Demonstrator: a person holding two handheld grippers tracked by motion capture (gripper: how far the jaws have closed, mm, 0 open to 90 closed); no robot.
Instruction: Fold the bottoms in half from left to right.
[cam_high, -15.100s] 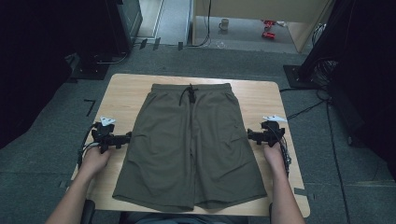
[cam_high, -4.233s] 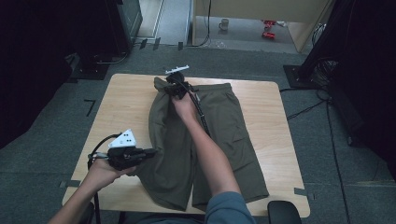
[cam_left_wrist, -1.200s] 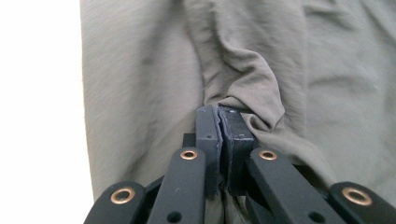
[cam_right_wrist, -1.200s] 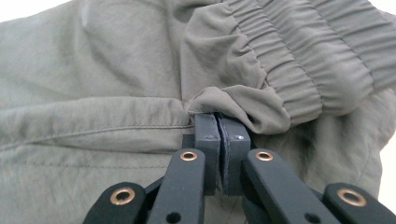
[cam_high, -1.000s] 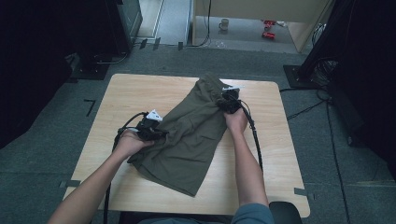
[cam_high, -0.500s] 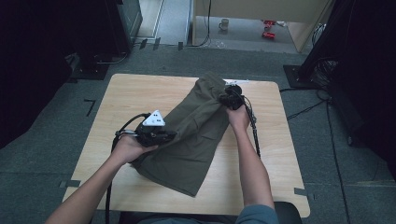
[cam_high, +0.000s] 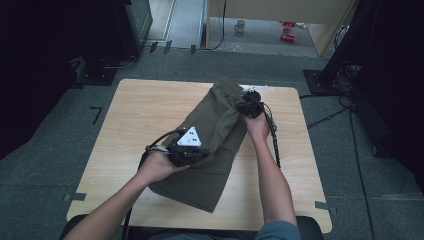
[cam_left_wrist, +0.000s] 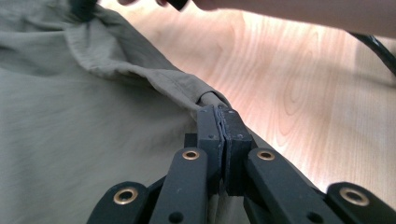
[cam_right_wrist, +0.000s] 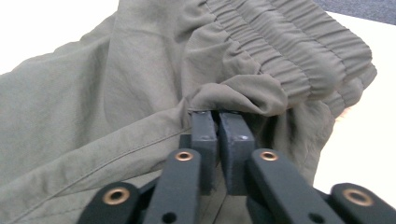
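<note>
While the olive shorts (cam_high: 215, 135) lie folded lengthwise on the wooden table (cam_high: 135, 115), they run on a slant from the waistband near the table's far edge down to the leg hems near its front edge, roughly over the table's middle. Your left gripper (cam_high: 186, 151) sits on the shorts' midsection, on the side toward the table's left edge; in the left gripper view its jaws (cam_left_wrist: 218, 135) are pressed together with a folded fabric edge pinched between them, the cloth pulling up into a small ridge at the tips. Your right gripper (cam_high: 248, 104) is at the waistband end, toward the table's far right corner, and in the right gripper view its jaws (cam_right_wrist: 219, 140) are closed on a gathered bit of cloth just below the elastic waistband (cam_right_wrist: 289, 51), which bunches in ribbed folds above the tips. Your left hand (cam_high: 159, 167) comes onto the shorts from the table's front-left side, your right hand (cam_high: 258, 127) rests on bare wood just beside the shorts. A black cable (cam_high: 274, 142) trails along your right forearm toward the table's front edge. Beyond the table's far edge, a mug (cam_high: 240, 25) stands on the floor.
</note>
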